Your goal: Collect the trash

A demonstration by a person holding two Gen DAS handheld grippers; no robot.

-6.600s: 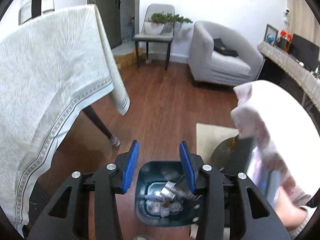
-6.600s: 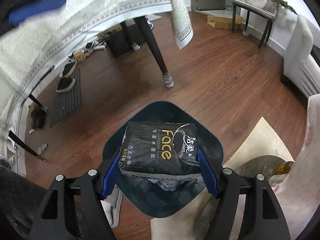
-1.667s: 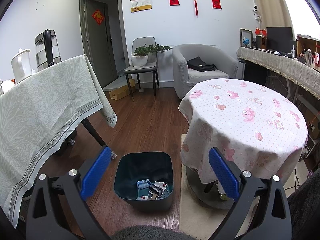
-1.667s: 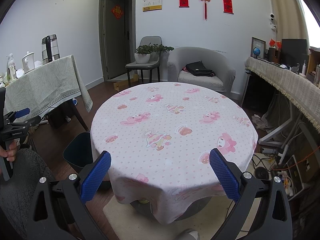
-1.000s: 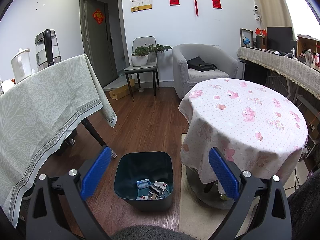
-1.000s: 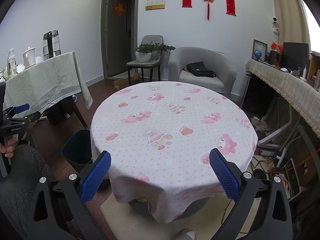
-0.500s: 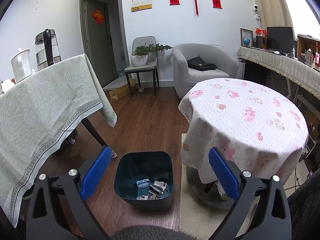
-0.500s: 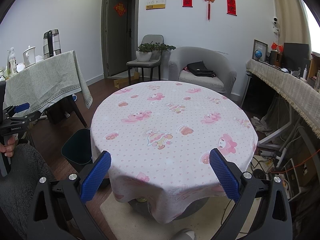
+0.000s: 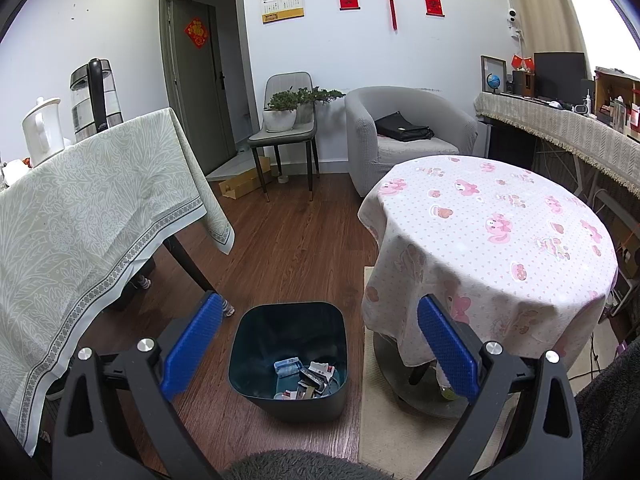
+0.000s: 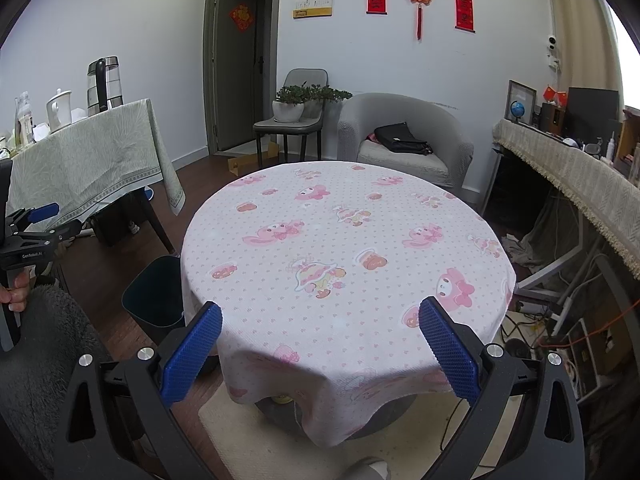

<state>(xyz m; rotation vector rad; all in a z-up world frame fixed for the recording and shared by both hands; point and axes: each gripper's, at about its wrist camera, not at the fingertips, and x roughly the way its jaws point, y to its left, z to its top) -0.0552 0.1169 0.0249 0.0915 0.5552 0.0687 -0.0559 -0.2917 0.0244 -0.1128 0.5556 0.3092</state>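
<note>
Both grippers hang back from the work, and that looks right for this stage — the round table (image 10: 344, 240) shows nothing but its pink patterned cloth, no scrap on top that either camera picks up. Judging from that bare top and a bin with litter in it, the collecting looks finished or close to it. The sensible thing now is a slow look round the floor and rug (image 9: 372, 420) before calling it, keeping both tools well clear of the cloth's hanging edge so nothing snags.

The right gripper (image 10: 318, 354) sits wide apart over the near edge of the table, nothing between its blue pads. The left gripper (image 9: 318, 350) is spread just as wide and empty too, looking down past the table toward the floor.

And there's the bin (image 9: 288, 316) — dark, square-mouthed, standing upright on the wood floor just beside the round table, between it and the green-clothed table (image 9: 92, 208). Inside, at the bottom, lies the trash (image 9: 306, 376): a small heap of wrappers and packets, pale blue and white among them, well below the rim. Plenty of room left. Something yellowish sits under the round table by its base — too hidden to name.
</note>
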